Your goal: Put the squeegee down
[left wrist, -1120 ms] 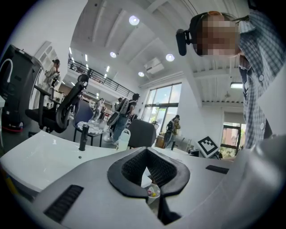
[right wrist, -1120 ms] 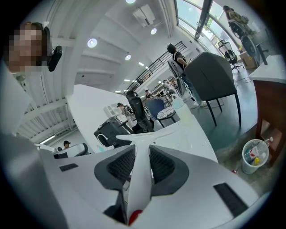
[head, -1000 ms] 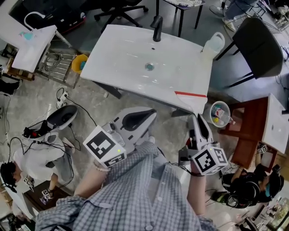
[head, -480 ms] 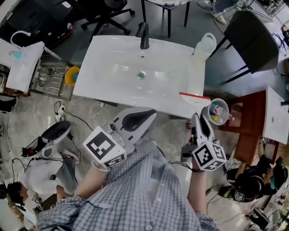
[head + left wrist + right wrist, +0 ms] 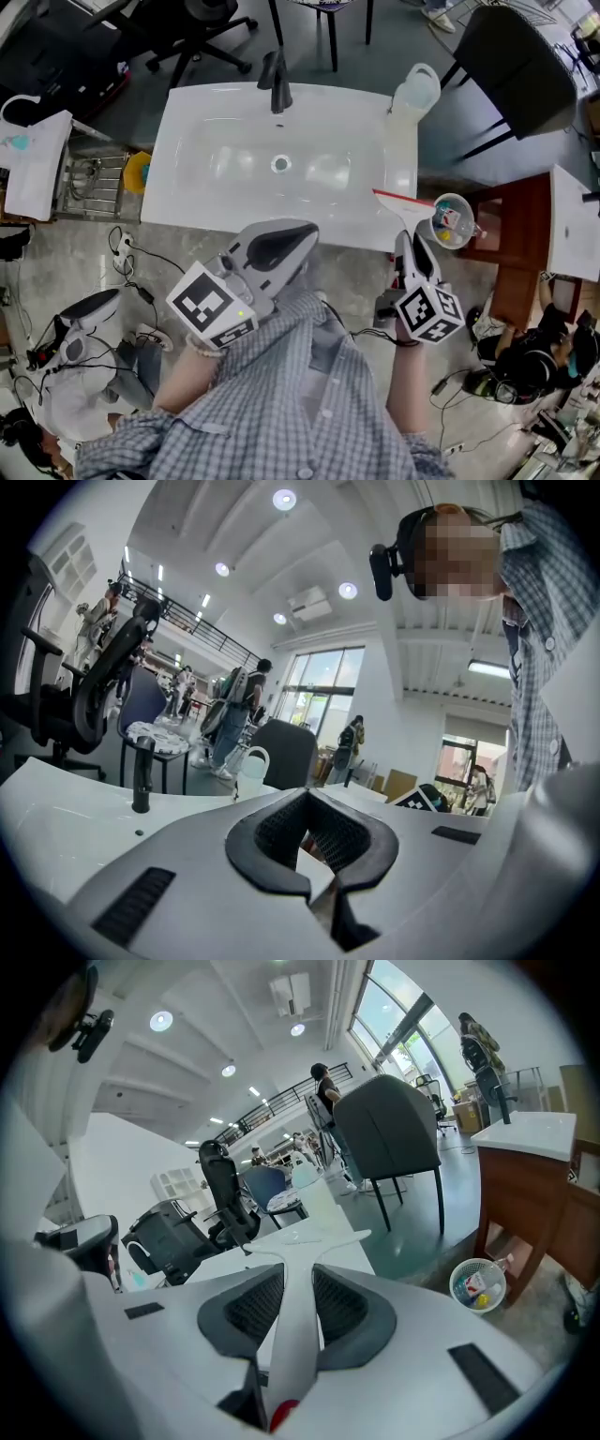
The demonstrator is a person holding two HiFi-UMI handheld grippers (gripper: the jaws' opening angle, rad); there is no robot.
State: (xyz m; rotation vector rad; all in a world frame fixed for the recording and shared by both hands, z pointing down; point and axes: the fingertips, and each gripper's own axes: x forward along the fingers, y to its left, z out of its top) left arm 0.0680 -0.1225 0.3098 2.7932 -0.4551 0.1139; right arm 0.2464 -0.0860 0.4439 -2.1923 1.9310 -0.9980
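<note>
A white squeegee point(image 5: 405, 212) with a red blade edge hangs over the front right corner of the white sink point(image 5: 206, 202). My right gripper point(image 5: 410, 246) is shut on its handle just off the sink's front edge. In the right gripper view the white handle point(image 5: 292, 1321) runs up between the two pads, and the head point(image 5: 309, 1240) spreads out beyond the right gripper point(image 5: 296, 1277). My left gripper point(image 5: 305, 232) is shut with nothing in it, in front of the sink's front edge, left of the squeegee. Through the left gripper point(image 5: 305, 797) view, the pads meet at their tips.
A black faucet point(image 5: 274, 80) stands at the sink's back and a drain point(image 5: 280, 164) in the basin. A white jug point(image 5: 415, 94) sits at the back right corner. A waste basket point(image 5: 452, 220), a brown table point(image 5: 520, 253) and a dark chair point(image 5: 520, 75) stand to the right.
Both grippers have come nearer to the sink's front edge. The right gripper has sunk a little with the squeegee, whose blade now reaches over the sink's right corner.
</note>
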